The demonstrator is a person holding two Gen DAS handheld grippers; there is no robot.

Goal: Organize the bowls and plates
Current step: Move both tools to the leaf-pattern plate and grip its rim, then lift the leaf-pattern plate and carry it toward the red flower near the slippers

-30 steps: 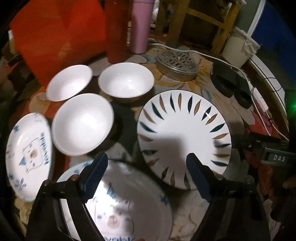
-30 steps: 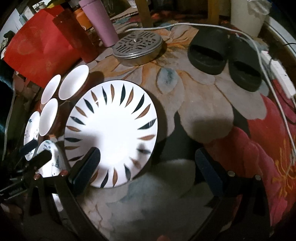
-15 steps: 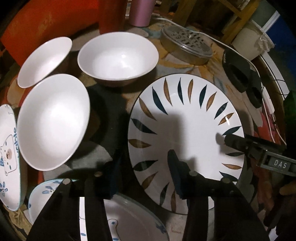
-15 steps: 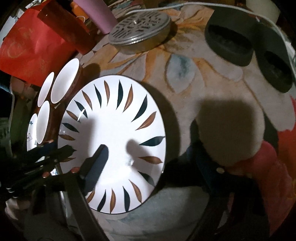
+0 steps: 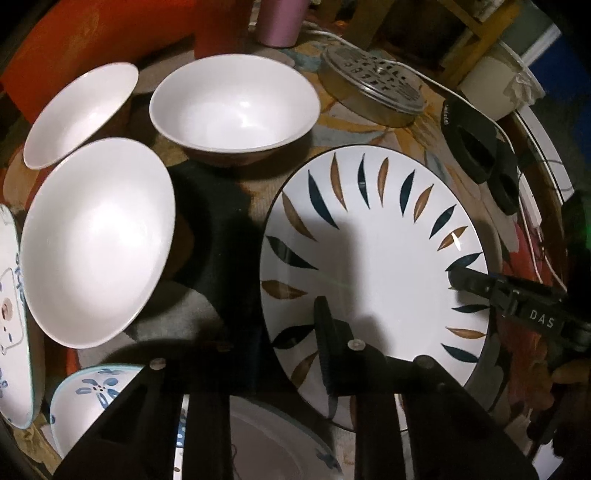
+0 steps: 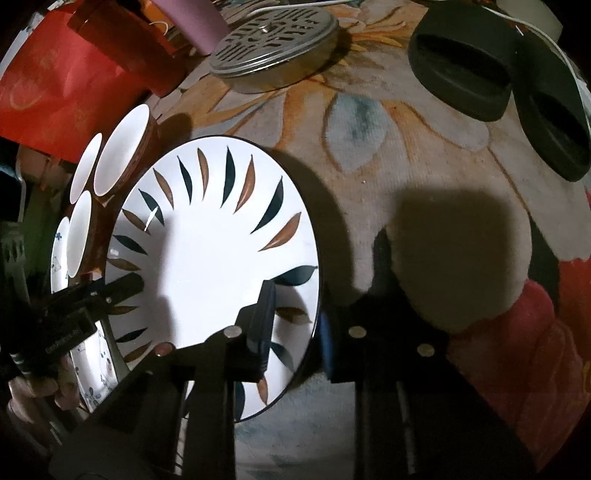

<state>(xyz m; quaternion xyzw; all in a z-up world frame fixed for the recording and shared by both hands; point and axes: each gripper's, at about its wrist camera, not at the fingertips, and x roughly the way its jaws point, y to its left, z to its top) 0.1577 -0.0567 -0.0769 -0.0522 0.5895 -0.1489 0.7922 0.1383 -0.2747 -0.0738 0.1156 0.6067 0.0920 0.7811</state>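
A large white plate with blue and brown leaf marks (image 5: 373,258) lies on the floral rug, also in the right wrist view (image 6: 218,266). My left gripper (image 5: 284,347) is shut on its left rim. My right gripper (image 6: 295,328) is shut on its right rim and shows as a black tip (image 5: 480,284) in the left wrist view. Three white bowls (image 5: 236,107) (image 5: 96,240) (image 5: 77,110) stand left of the plate. Blue-patterned plates (image 5: 11,332) (image 5: 92,391) (image 5: 280,443) lie at the near left.
A round metal tin with a slotted lid (image 6: 273,48) sits behind the plate. Black slippers (image 6: 465,70) and a white cable (image 5: 535,236) lie to the right. A pink tumbler (image 5: 280,18) and red bag (image 6: 55,88) stand at the back left.
Both grippers moved forward and down to the leaf plate and closed on its opposite rims; they were open one second ago.
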